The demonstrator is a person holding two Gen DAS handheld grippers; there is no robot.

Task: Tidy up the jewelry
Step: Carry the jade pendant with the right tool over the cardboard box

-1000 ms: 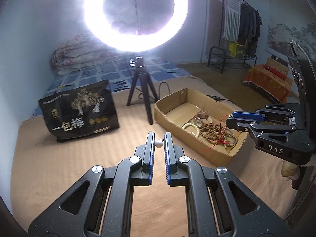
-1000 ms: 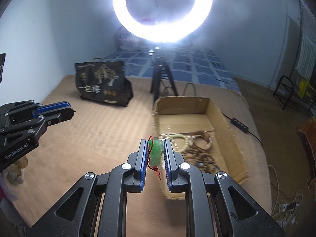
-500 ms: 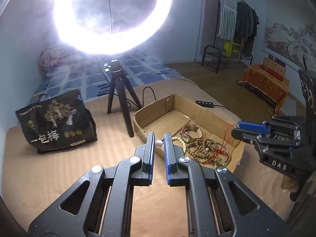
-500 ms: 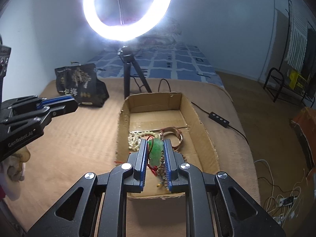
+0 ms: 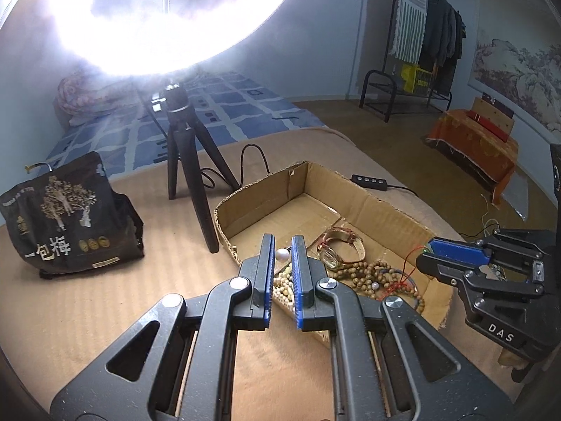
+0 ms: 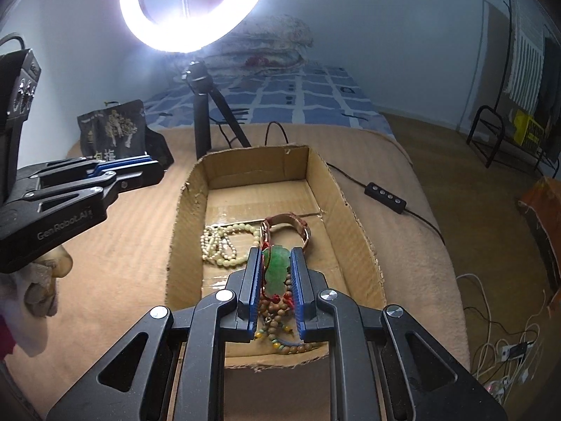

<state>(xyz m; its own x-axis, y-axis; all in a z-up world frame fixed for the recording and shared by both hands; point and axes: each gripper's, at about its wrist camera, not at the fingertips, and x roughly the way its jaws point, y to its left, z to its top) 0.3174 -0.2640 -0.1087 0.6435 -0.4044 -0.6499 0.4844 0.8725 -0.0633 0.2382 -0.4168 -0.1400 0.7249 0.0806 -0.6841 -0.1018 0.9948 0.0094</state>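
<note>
Clamping a green jade pendant [image 6: 277, 269] on a red cord between its blue pads, the right tool [image 6: 276, 256] hovers over the near end of an open cardboard box [image 6: 357, 224] that sits on a tan blanket-covered bed [image 6: 115, 245]. Below the pendant, inside the box, lie brown wooden bead strands [image 6: 277, 307], a heap of pale bead necklaces [image 6: 221, 245] to the left and a wristwatch with a brown leather strap [image 6: 291, 222] just behind. From the left wrist view, the left tool [image 5: 282, 245] pinches a small white pearl [image 5: 281, 254] near its fingertips, poised above the box's near left corner [image 5: 228, 242], where cream beads [image 5: 282, 286] show between its fingers. The watch [image 5: 338, 249] and brown beads [image 5: 368, 273] rest to its right, and the right tool [image 5: 426, 251] reaches in from the far right with a red cord trailing into the box. Behind the box stand a black tripod [image 5: 186, 154] carrying a glaring ring light [image 6: 193, 7], a black printed bag [image 5: 66, 214] to the left, and an inline switch cable [image 6: 385, 198] on the right. A blue patterned sheet [image 6: 298, 101] and folded quilt [image 6: 266, 42] fill the background.
</note>
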